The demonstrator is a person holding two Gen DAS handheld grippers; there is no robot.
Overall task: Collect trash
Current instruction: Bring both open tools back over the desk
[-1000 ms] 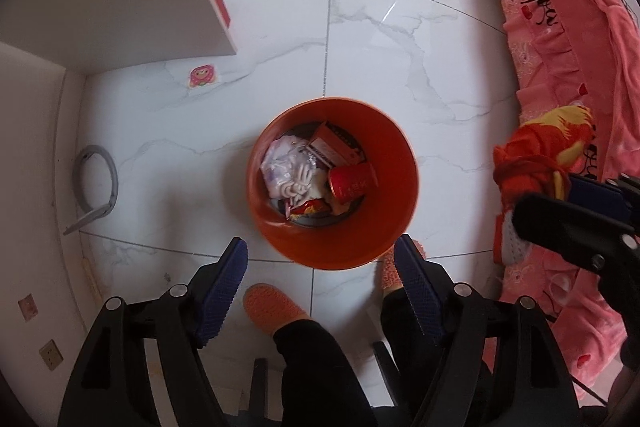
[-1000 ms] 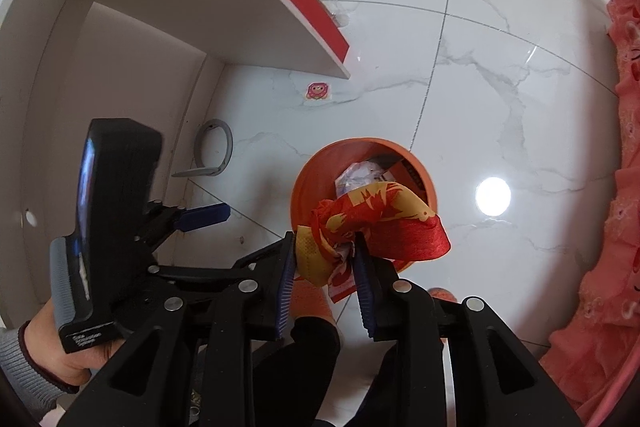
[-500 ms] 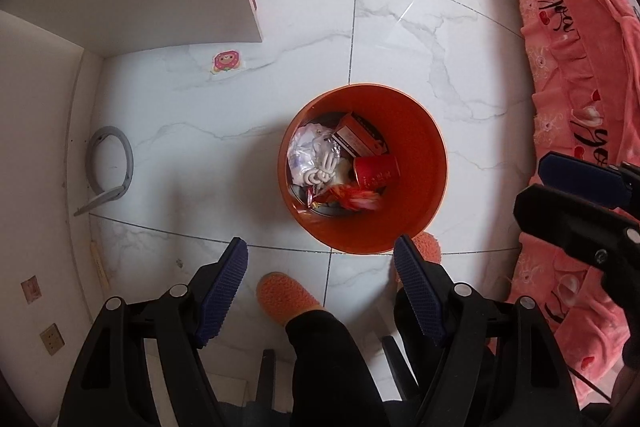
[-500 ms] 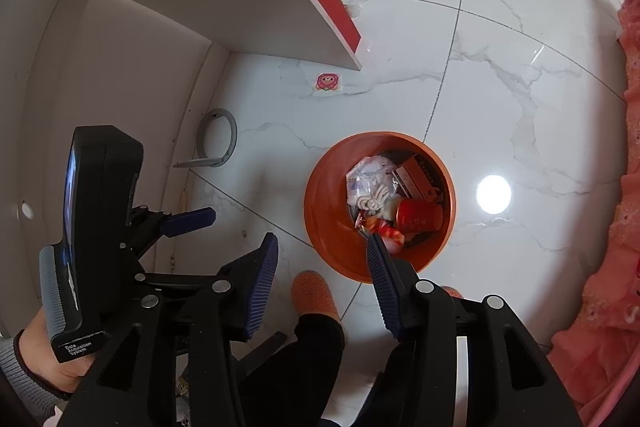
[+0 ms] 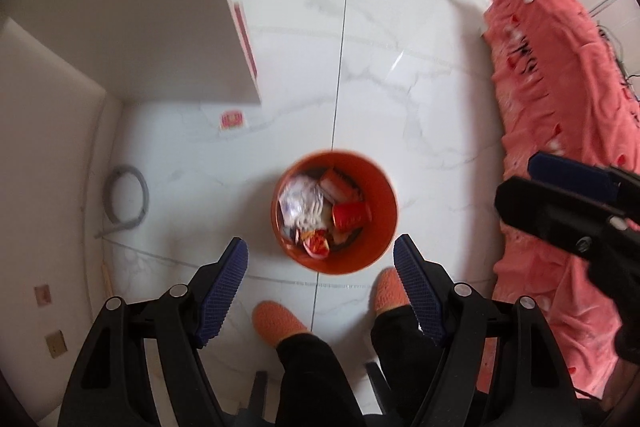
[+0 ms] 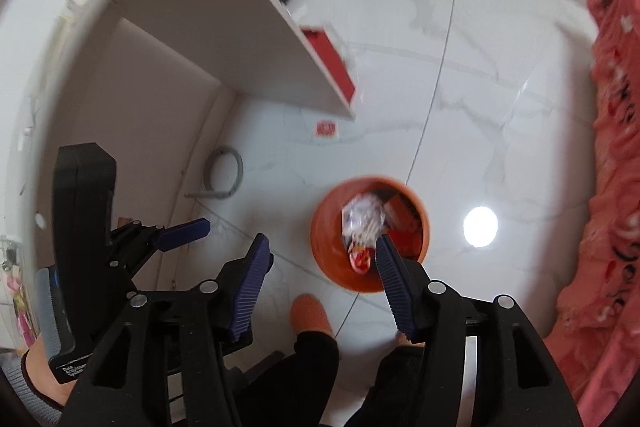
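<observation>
An orange trash bin (image 5: pixel 335 213) stands on a white marble tile floor (image 5: pixel 420 99), seen from above. Inside it lie a crumpled clear plastic wrapper (image 5: pixel 300 205), a red can (image 5: pixel 351 215), a red and white box (image 5: pixel 336 183) and a red and yellow snack wrapper (image 5: pixel 316 242). The right wrist view shows the same bin (image 6: pixel 370 233), slightly blurred.

The left gripper (image 5: pixel 321 259) hangs above the bin's near edge with its blue-padded fingers (image 5: pixel 224 287) spread wide and nothing between them. The right gripper (image 6: pixel 320 259) is likewise spread wide and empty, its right finger pad overlapping the bin's near rim in the view.

Just below the bin are the person's two orange slippers (image 5: pixel 278 319) and black trouser legs (image 5: pixel 316 379). To the left stands a white cabinet panel (image 5: pixel 160 27) with a small red sticker (image 5: pixel 232 119) on the floor beside it and a grey curved hose (image 5: pixel 128 199) near the wall. A pink fabric cover (image 5: pixel 560 115) drapes along the right.
</observation>
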